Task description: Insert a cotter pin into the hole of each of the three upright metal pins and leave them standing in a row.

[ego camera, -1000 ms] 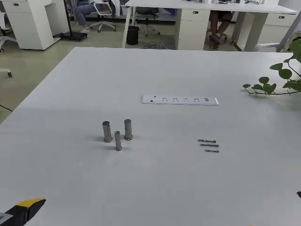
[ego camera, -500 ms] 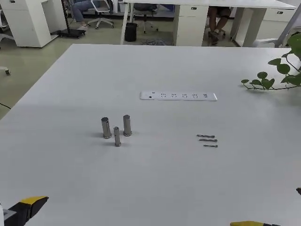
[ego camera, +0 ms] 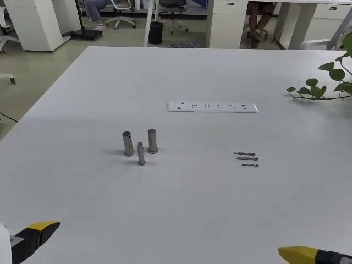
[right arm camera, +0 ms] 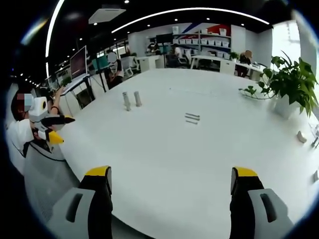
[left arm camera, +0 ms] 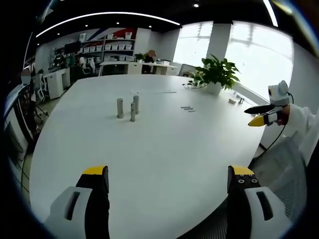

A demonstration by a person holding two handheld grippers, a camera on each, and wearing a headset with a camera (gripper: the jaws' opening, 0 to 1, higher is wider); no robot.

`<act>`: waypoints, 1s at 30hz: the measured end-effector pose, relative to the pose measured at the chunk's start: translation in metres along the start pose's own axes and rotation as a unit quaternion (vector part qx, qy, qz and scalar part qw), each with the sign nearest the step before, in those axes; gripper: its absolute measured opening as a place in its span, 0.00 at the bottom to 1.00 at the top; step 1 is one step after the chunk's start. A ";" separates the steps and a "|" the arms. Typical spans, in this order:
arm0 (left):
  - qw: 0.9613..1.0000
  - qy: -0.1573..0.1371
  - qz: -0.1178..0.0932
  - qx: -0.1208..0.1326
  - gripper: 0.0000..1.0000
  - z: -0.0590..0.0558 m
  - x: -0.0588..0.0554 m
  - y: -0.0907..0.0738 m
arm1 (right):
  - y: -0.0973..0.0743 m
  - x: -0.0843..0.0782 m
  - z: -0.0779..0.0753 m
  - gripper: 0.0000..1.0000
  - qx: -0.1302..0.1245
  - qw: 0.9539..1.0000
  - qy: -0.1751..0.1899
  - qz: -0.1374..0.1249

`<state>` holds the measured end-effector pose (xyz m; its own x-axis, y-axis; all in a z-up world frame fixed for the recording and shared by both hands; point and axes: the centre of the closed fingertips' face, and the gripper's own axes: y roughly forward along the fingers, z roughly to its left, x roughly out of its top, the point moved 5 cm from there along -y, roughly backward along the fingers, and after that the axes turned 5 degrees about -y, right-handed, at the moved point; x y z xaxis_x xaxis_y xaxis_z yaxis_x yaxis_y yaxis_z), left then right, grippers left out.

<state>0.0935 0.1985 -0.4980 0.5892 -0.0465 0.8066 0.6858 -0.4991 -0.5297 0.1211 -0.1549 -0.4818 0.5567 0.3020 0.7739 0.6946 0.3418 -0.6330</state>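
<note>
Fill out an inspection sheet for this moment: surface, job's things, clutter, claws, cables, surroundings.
Surface: white table, bare between the items.
Job's things: three metal pins upright in a tight cluster, not a row; three cotter pins lying side by side to their right, none inserted.
Clutter: power strip behind the parts; plant at the right edge.
Claws: left claw and right claw both open and holding nothing, at the near edge of the table.
Cables: thin dark cable on the floor, left.
Surroundings: office desks and chairs beyond.
</note>
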 end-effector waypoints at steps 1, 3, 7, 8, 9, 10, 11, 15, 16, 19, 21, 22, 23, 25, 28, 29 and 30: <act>1.000 0.000 0.000 0.002 0.99 0.001 0.000 0.000 | 0.001 0.000 0.001 0.98 0.003 1.000 -0.002 0.001; 1.000 -0.001 0.000 0.005 0.99 0.002 0.000 -0.001 | 0.001 0.000 0.001 0.98 0.004 1.000 -0.004 0.003; 1.000 0.000 -0.003 0.011 0.99 0.004 0.001 -0.003 | 0.000 0.002 0.000 0.98 0.001 1.000 -0.003 -0.001; 1.000 0.001 -0.004 0.014 0.98 0.005 0.001 -0.003 | -0.001 0.002 -0.001 0.98 0.001 1.000 -0.002 -0.003; 1.000 0.001 -0.006 0.015 0.98 0.006 0.002 -0.004 | -0.001 0.002 -0.001 0.98 -0.001 1.000 -0.001 -0.004; 1.000 0.000 -0.008 0.016 0.98 0.006 0.002 -0.004 | -0.001 0.002 -0.002 0.98 -0.001 1.000 0.000 -0.003; 1.000 -0.001 -0.009 0.016 0.97 0.007 0.002 -0.004 | -0.002 0.001 -0.002 0.98 -0.002 1.000 0.000 -0.002; 1.000 0.000 -0.009 0.019 0.97 0.008 0.004 -0.004 | -0.002 0.000 -0.003 0.97 -0.002 1.000 0.002 -0.002; 1.000 0.001 -0.008 0.018 0.97 0.008 0.004 -0.003 | -0.001 0.000 -0.003 0.97 -0.002 1.000 0.002 -0.001; 1.000 0.002 -0.008 0.017 0.97 0.008 0.005 -0.002 | -0.001 0.000 -0.003 0.97 -0.002 1.000 0.002 0.000; 1.000 0.002 -0.006 0.017 0.97 0.009 0.006 0.000 | 0.000 0.000 -0.003 0.97 -0.003 1.000 0.003 0.001; 1.000 0.002 -0.006 0.017 0.96 0.009 0.006 0.001 | 0.000 0.000 -0.003 0.97 -0.003 1.000 0.003 0.001; 1.000 0.003 -0.005 0.016 0.96 0.009 0.006 0.002 | 0.000 0.001 -0.004 0.97 -0.003 1.000 0.003 0.001; 1.000 0.005 -0.004 0.016 0.96 0.010 0.007 0.004 | 0.000 0.002 -0.004 0.97 -0.004 1.000 0.002 0.000; 1.000 0.012 -0.006 0.020 0.95 0.015 0.011 0.009 | 0.000 0.003 -0.005 0.96 -0.005 1.000 -0.005 -0.001; 1.000 0.013 -0.006 0.021 0.95 0.016 0.013 0.011 | 0.001 0.004 -0.005 0.96 -0.004 1.000 -0.008 -0.001; 1.000 0.016 -0.007 0.021 0.95 0.019 0.016 0.013 | 0.001 0.004 -0.005 0.95 -0.002 1.000 -0.012 -0.002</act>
<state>0.1196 0.2075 -0.4972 0.5662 -0.0684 0.8214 0.7115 -0.4626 -0.5289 0.1262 -0.1576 -0.4791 0.5426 0.3221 0.7758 0.6983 0.3403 -0.6297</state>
